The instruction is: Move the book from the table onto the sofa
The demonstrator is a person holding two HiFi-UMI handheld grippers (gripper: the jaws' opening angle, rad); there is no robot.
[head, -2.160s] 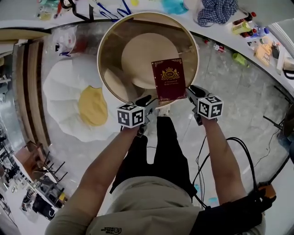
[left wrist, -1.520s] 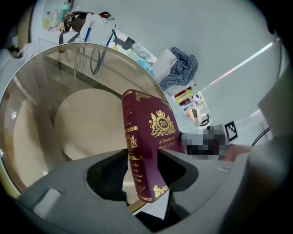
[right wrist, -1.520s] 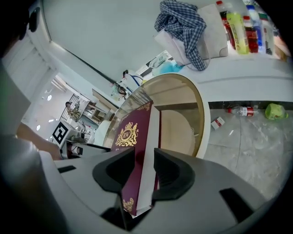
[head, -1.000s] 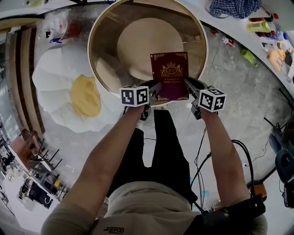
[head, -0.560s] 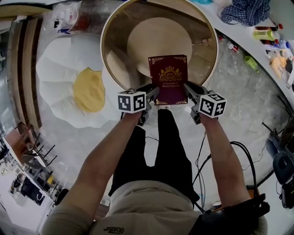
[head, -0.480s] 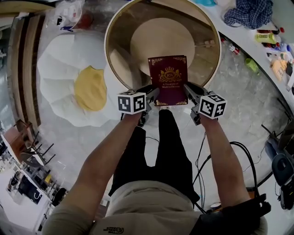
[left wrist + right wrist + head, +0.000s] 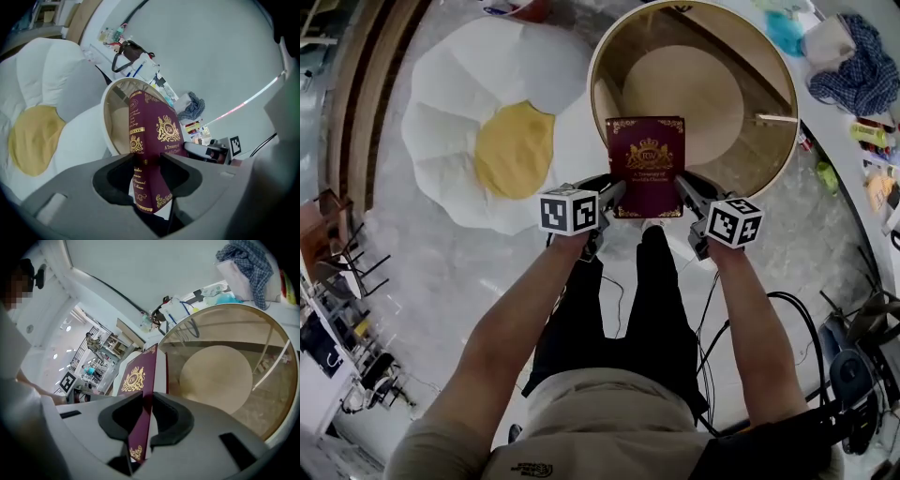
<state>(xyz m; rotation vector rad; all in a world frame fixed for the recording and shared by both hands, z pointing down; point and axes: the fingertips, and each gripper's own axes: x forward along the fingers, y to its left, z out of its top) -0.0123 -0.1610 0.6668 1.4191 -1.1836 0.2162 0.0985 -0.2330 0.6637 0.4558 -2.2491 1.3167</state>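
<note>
A maroon book (image 7: 645,167) with gold print hangs in the air, cover up, over the near rim of the round glass-topped table (image 7: 769,178). My left gripper (image 7: 614,195) is shut on its spine-side lower corner and my right gripper (image 7: 684,192) on the opposite edge. The left gripper view has the book (image 7: 154,136) standing between the pads (image 7: 165,159). In the right gripper view, the cover (image 7: 138,376) runs through the jaws, which have just been closing on it. The white flower-shaped sofa (image 7: 450,112) with a yellow centre lies on the floor at the left.
A counter with a checked cloth (image 7: 862,66) and bottles curves along the right edge. Cables (image 7: 787,305) trail over the floor at the right. Wooden boards (image 7: 356,84) and chairs (image 7: 337,234) line the left side. The person's legs stand below the book.
Both grippers have carried the book up and off the table top. The table has slid to the right in the head view, and the white sofa has come closer to the middle.
</note>
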